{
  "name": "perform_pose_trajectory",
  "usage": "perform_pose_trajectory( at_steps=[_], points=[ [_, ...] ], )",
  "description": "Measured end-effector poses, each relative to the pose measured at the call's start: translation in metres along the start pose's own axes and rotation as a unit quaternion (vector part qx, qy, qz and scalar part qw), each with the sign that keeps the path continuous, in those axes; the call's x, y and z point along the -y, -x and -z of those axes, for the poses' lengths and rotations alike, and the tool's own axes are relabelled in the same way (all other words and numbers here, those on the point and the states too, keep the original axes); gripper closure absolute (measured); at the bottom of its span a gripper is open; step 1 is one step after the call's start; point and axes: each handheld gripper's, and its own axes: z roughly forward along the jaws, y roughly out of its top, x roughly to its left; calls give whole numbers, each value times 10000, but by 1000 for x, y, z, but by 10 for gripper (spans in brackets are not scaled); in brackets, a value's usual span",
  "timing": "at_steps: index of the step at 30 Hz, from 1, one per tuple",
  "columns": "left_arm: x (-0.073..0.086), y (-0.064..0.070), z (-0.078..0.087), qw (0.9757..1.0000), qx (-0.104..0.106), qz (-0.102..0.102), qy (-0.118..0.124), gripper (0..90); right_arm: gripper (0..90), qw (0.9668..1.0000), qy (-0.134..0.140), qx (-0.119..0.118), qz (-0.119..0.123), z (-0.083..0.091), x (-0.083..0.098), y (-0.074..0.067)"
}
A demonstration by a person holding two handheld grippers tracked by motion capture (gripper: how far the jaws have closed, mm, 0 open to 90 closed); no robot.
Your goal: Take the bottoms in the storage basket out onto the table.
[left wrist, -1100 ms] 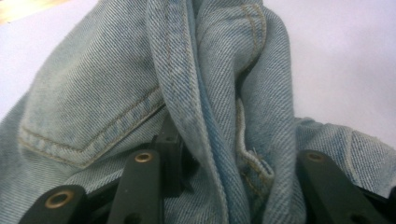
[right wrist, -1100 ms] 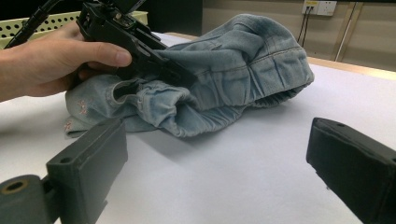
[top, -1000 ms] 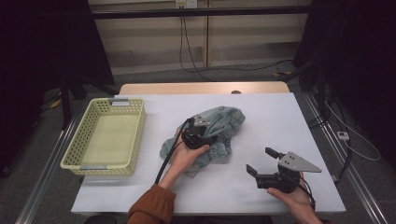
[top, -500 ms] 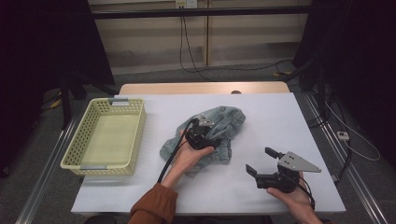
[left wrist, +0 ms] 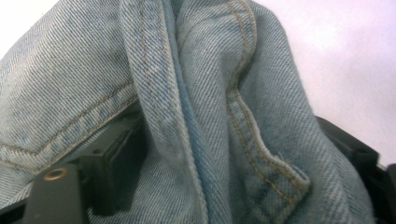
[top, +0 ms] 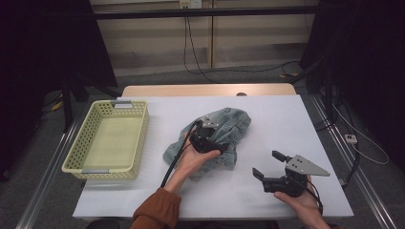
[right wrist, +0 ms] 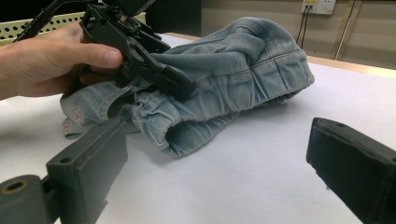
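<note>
A crumpled pair of light blue jeans (top: 231, 125) lies in the middle of the white table (top: 286, 114). My left gripper (top: 208, 139) is pressed into the near side of the pile. In the left gripper view its jaws stand wide apart, with a thick fold of denim (left wrist: 210, 93) bunched between them. My right gripper (top: 268, 164) hovers open and holding nothing near the table's front right, pointing toward the jeans (right wrist: 233, 60). The right gripper view also shows the left gripper (right wrist: 140, 51) and the hand holding it against the fabric.
A pale yellow mesh basket (top: 107, 138) stands at the left of the table with nothing visible in it. A wooden edge runs along the table's far side. Cables hang from the wall behind.
My left gripper has pushed slightly forward and right, deeper into the jeans. The right gripper has stayed in place.
</note>
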Motion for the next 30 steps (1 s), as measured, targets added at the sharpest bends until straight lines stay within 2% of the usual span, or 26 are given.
perform_pose_trajectory(
  at_steps=[2,4,7,9,11,16,19,21,22,23,25,27,30],
  points=[
    [-1,1,2,10000,9,-9,-24,167,52,10000,-1,0,-2,0,0,0],
    [-1,1,3,9999,149,19,-10,122,52,10000,-7,-4,-8,0,0,0],
    [-2,2,5,9998,174,14,22,98,51,10000,11,-8,-28,0,0,0],
    [-3,1,6,9999,145,25,-28,89,51,10000,8,-11,-37,0,0,1],
    [-4,2,7,9999,151,79,24,84,51,10000,7,-17,-46,0,1,2],
    [-5,1,10,9999,123,21,118,66,51,10000,10,-21,-58,-1,1,2],
    [-7,1,15,9996,59,-10,279,63,51,10000,10,-24,-46,-2,1,3],
    [-8,2,18,9995,-76,-90,301,63,51,10000,-8,-24,-22,-2,0,3],
    [-8,2,18,9995,-76,-90,301,64,51,10000,-1,-31,-15,-2,0,2],
    [-8,5,22,9991,-203,-167,318,64,51,10000,-4,-27,-15,-2,0,2],
    [-9,7,26,9985,-308,-290,348,66,51,10000,-1,-20,-11,-2,0,1],
    [-11,10,30,9981,-372,-292,399,71,51,10000,-2,-13,-3,-2,0,0],
    [-12,11,37,9976,-313,-304,539,71,51,10000,-15,6,21,-1,-1,-2]
  ],
)
